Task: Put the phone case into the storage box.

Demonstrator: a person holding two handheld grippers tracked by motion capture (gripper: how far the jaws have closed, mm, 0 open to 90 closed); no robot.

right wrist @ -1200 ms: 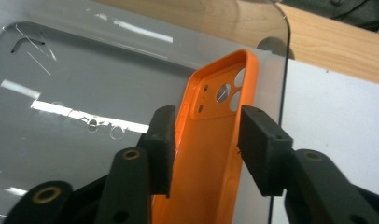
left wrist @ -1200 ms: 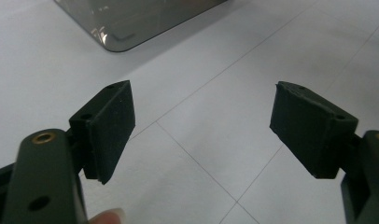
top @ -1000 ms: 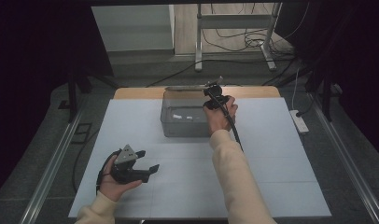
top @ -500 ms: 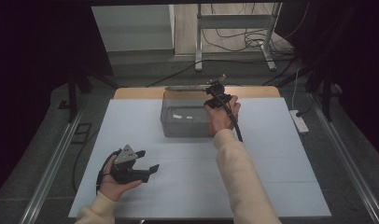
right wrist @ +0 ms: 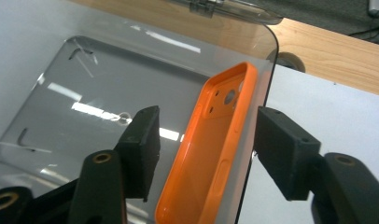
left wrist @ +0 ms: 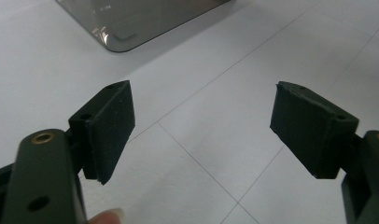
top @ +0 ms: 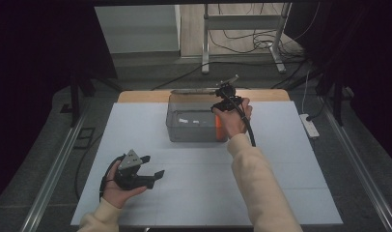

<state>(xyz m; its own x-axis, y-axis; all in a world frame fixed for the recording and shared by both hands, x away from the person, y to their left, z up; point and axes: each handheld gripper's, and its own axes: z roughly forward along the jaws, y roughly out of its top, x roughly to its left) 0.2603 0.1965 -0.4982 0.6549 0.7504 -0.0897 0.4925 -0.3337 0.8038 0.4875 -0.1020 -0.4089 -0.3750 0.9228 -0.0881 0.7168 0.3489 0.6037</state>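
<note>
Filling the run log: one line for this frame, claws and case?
right claw: opening, pads off orange phone case | case: leaning on clear box wall, inside | left claw: open, empty, over table

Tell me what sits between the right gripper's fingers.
The orange phone case, leaning on the clear box's wall; right gripper view. The fingers stand apart, not pressing.

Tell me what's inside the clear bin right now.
An orange phone case stands on edge against the clear bin's right wall, between the right claw's opening jaws, which stand clear of it. The bin floor under the case is covered.
</note>
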